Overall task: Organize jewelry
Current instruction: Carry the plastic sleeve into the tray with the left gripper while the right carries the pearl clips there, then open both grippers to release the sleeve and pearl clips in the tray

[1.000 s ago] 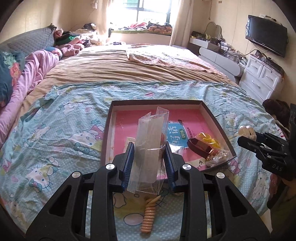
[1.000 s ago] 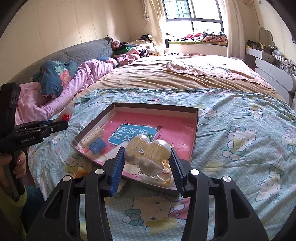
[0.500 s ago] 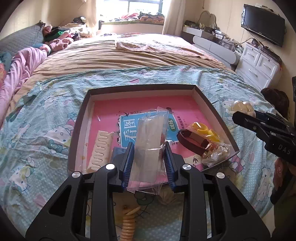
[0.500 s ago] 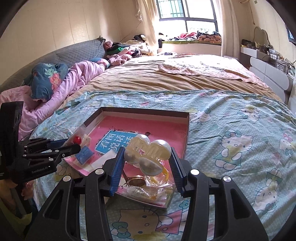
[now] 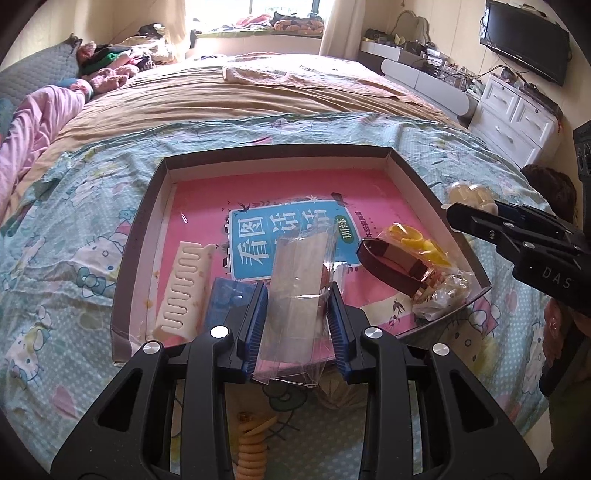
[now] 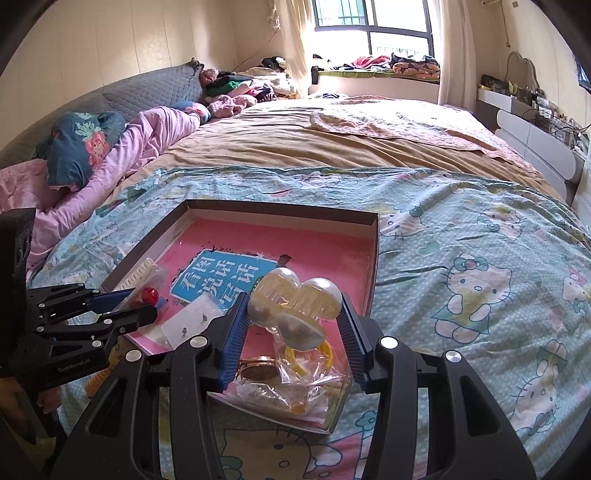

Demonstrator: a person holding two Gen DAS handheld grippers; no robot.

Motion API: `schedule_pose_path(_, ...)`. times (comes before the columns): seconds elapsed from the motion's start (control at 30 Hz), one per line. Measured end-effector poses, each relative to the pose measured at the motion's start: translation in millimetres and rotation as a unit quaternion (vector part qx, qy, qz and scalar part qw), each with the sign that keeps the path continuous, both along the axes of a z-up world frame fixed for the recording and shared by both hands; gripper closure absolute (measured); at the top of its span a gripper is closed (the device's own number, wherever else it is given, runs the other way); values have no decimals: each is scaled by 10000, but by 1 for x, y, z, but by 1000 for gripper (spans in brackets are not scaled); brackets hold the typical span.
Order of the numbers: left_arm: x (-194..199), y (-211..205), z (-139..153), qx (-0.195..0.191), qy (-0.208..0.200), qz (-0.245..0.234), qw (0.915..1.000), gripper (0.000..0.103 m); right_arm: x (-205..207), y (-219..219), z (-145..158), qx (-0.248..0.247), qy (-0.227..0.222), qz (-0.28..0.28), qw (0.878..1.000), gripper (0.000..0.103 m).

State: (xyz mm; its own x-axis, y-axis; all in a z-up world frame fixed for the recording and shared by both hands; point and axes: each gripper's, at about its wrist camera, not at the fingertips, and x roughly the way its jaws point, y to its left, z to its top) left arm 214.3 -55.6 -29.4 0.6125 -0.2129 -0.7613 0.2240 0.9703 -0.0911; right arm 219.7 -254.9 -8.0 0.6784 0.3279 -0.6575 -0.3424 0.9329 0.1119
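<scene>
Pink booklet (image 5: 295, 192), brown box (image 5: 147, 218), blue-padded tongs (image 5: 297, 325), cartoon-cat aqua bedspread (image 6: 480, 240)

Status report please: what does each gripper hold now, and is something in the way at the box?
Left gripper shut on clear packet. Right gripper shut on pearly hair claw. Both over the box. Watch and bagged pieces crowd its near corner.

Your 2 wrist cameras each look forward and down along a gripper, close over the bed (image 5: 92, 266). The left view faces the shallow box (image 5: 155, 206) from its near edge; the right view sees it from the near right corner. Both share the box and window (image 6: 369, 18).
</scene>
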Motion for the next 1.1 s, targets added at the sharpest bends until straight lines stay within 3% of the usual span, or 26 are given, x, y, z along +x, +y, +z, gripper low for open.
schedule_pose_path(0.47,0,1,-5,-30,42,-27,10000,77,4,5,-18,-76,249,-61,9996,57)
schedule_pose_path(0.57,-3,4,-2,-67,12,3,10000,67,3,4,-18,-79,269,-75,9996,57)
schedule_pose_path(0.9,-10,6,6,-118,-89,26,9999,60,-1,1,-21,-48,337,-93,9994,56)
schedule_pose_path(1.1,-14,8,10,-134,-142,60,9998,54,-9,-5,-15,88,273,-138,9995,44)
